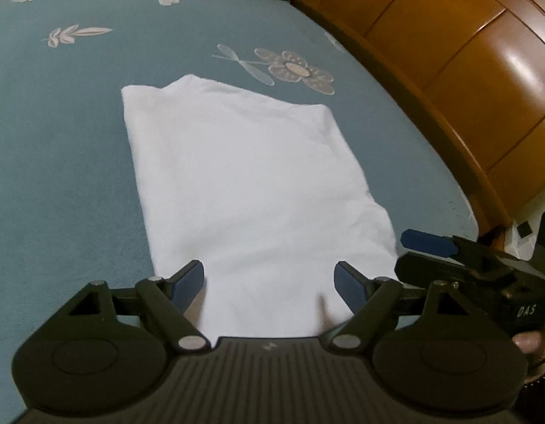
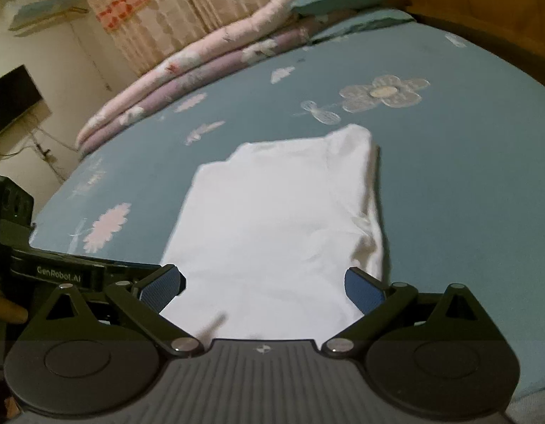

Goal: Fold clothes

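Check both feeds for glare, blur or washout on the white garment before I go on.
Left wrist view: white garment overexposed, folds barely readable; glare streak on the wooden headboard; fisheye bends the bed edge. Right wrist view: garment washed out, its far edge smeared by motion blur; room dim, corners vignetted.

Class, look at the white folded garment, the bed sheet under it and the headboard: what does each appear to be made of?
White garment: soft matte fabric, likely cotton; it creases limply.
Bed sheet: matte blue-grey cloth with a faint nap, flowers printed or stitched.
Headboard: wood or wood veneer, glossy lacquer; it mirrors a bright light.
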Tool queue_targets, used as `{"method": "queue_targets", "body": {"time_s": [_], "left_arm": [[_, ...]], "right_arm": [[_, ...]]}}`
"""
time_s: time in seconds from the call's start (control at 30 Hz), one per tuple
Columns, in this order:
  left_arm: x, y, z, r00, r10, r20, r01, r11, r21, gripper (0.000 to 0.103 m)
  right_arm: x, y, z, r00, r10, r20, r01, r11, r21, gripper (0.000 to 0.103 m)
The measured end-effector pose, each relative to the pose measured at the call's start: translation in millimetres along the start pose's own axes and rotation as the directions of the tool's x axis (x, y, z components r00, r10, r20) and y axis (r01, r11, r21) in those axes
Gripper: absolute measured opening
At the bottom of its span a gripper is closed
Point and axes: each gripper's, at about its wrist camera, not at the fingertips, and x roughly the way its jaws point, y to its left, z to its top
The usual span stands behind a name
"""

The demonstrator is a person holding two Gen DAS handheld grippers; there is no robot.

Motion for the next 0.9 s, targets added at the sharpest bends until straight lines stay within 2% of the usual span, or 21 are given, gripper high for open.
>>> {"method": "queue_targets", "body": {"time_s": [0.27, 0.47, 0.7, 0.9], "left_arm": [[6.5, 3.1, -13.4, 0.998, 0.001, -0.059, -0.004, 0.999, -0.043, 0.082], [8.7, 5.7, -18.9, 0.997, 0.006, -0.073, -0.011, 0.997, -0.07, 0.082], [-0.4, -2.9, -21.0, 0.997, -0.011, -0.072, 0.008, 0.999, -0.045, 0.083], [7.8, 2.7, -24.3, 0.996, -0.015, -0.091, 0.01, 0.998, -0.063, 0.083]], "right_arm": [[10.2, 6.2, -7.5, 0.998, 0.02, -0.066, -0.02, 1.0, -0.007, 0.103], [20.5, -1.0, -19.1, 0.991, -0.011, -0.131, 0.012, 1.0, 0.012, 0.103], [17.7, 0.8, -20.5, 0.991, -0.02, -0.132, 0.021, 1.0, 0.005, 0.103], [13.6, 0.3, -20.6, 0.992, -0.026, -0.125, 0.026, 1.0, 0.001, 0.103]]}}
